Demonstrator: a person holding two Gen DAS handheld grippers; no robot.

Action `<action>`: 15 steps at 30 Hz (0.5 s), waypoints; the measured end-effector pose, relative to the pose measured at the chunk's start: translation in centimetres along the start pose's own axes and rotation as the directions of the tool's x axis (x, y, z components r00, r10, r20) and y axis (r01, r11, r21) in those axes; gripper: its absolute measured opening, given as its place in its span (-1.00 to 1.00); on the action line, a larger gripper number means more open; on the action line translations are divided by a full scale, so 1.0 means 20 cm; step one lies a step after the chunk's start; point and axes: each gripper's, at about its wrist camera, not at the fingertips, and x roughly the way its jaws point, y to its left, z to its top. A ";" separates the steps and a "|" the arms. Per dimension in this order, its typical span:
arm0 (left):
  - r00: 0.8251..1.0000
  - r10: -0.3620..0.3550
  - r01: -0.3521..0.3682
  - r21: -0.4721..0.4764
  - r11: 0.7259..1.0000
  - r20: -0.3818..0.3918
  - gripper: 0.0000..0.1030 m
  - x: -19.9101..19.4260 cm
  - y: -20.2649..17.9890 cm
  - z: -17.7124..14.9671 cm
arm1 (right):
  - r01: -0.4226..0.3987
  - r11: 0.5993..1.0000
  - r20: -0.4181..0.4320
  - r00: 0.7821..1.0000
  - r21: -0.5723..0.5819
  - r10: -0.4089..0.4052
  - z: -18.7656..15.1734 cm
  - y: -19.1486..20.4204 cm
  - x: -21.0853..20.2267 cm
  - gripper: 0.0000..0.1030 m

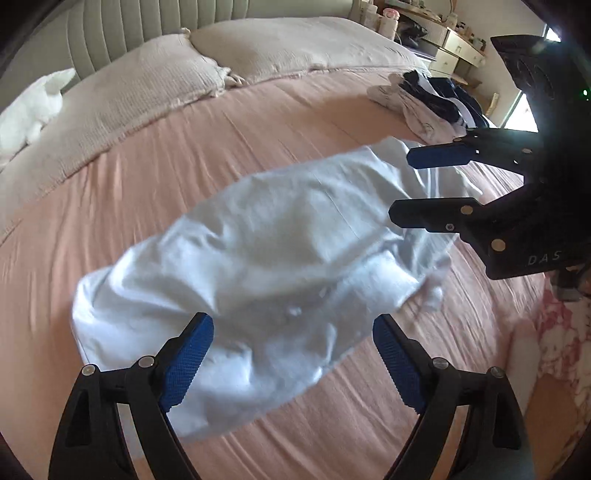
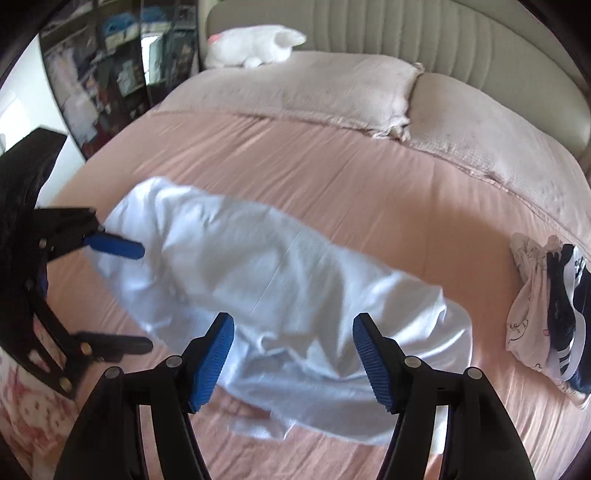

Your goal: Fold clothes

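Note:
A pale blue-white garment (image 1: 266,266) lies crumpled in a long heap on the pink bedspread (image 1: 184,158); it also shows in the right wrist view (image 2: 280,288). My left gripper (image 1: 293,350) is open and empty, just above the garment's near end. My right gripper (image 2: 293,354) is open and empty over the garment's other end. In the left wrist view the right gripper (image 1: 400,184) enters from the right with its jaws apart. In the right wrist view the left gripper (image 2: 144,295) enters from the left, also open.
A pile of white and navy clothes (image 1: 432,103) lies at the bed's right edge, seen also in the right wrist view (image 2: 546,310). Beige pillows (image 1: 155,81) and a padded headboard (image 2: 406,29) are at the back. A white plush toy (image 2: 255,44) sits by the headboard. A dresser (image 1: 454,44) stands beyond.

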 end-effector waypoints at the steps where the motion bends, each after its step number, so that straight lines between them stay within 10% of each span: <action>1: 0.999 0.041 -0.041 -0.027 0.999 0.000 0.72 0.07 0.05 0.04 | 0.031 0.999 0.018 0.999 0.014 -0.031 0.01 -0.02 0.01 0.48; 8: 0.979 0.081 -0.066 0.084 0.994 -0.187 0.72 0.17 -0.02 -0.13 | 0.198 0.966 -0.112 0.969 -0.167 -0.218 -0.11 -0.03 0.12 0.51; 15: 0.993 0.110 -0.110 -0.005 0.994 -0.031 0.73 0.08 0.15 0.05 | 0.034 0.999 0.038 0.999 -0.028 -0.033 -0.02 -0.05 0.03 0.52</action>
